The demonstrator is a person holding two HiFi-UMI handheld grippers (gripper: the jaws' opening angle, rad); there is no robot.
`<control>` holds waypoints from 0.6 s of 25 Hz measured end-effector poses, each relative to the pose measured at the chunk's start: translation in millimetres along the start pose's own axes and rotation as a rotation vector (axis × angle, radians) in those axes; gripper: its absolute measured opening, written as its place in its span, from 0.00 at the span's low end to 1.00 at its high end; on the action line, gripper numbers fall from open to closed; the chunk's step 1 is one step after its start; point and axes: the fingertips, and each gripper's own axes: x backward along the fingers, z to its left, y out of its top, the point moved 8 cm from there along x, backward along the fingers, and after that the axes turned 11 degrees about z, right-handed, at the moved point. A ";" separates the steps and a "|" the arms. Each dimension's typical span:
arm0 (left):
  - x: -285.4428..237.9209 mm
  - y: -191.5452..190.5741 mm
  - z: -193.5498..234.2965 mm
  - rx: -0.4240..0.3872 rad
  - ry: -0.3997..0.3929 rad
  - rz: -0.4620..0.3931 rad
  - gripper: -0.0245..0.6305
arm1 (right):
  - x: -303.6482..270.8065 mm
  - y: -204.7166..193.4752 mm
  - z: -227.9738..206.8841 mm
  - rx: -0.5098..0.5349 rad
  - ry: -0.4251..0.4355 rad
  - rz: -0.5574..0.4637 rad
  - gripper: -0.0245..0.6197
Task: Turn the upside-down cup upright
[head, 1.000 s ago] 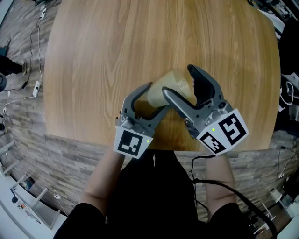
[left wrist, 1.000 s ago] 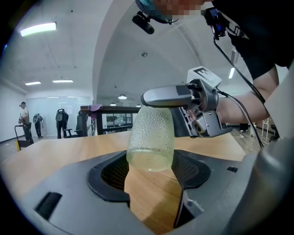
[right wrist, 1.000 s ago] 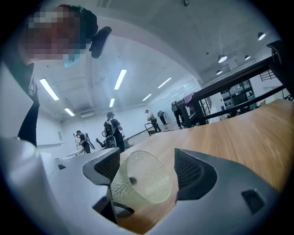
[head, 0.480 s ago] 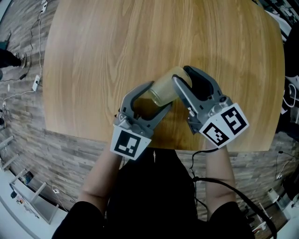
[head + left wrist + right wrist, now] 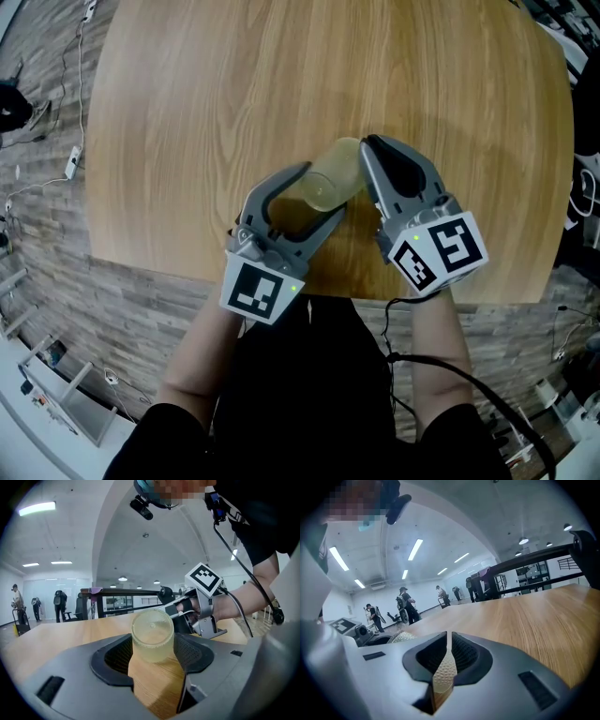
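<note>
Jaws on the left gripper (image 5: 317,192) stand wide, 1 pad on each side of the cup (image 5: 334,174). They look to be bearing on its walls, since the cup sits tilted rather than flat on the table (image 5: 281,75). Those on the right gripper (image 5: 368,148) are closing to a narrow slit. The right gripper view shows a thin, pale, dimpled strip caught between the pads, which I take to be the cup's wall near the rim (the same frosted texture bulges just to that gripper's left).

So both of the 2 grippers are at the cup, coming in from opposite sides with their tips almost meeting over it.

What matters for the flip is the cup's long axis. In the left gripper view the closed base faces up and back toward that gripper. The mouth therefore points down and away, toward the table and the right gripper. My guess is that righting it means swinging the base down and the mouth up, with the right pinch leading and the left easing off. I can't tell whether the rim touches the wood.
</note>
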 end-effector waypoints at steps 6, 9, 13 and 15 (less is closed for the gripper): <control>-3.3 1.1 -5.8 0.000 -0.012 0.029 0.46 | -3.6 -11.9 -3.0 -0.015 -0.029 0.063 0.08; -8.5 0.5 -5.6 -0.003 -0.013 0.033 0.46 | -6.4 -18.5 -5.9 -0.032 -0.042 0.094 0.07; -15.1 0.0 -2.7 0.014 -0.018 0.039 0.46 | -9.7 -24.7 -11.2 -0.057 -0.058 0.124 0.07; -16.1 -1.5 -3.3 0.011 -0.018 0.039 0.46 | -10.2 -27.9 -11.8 -0.067 -0.061 0.131 0.07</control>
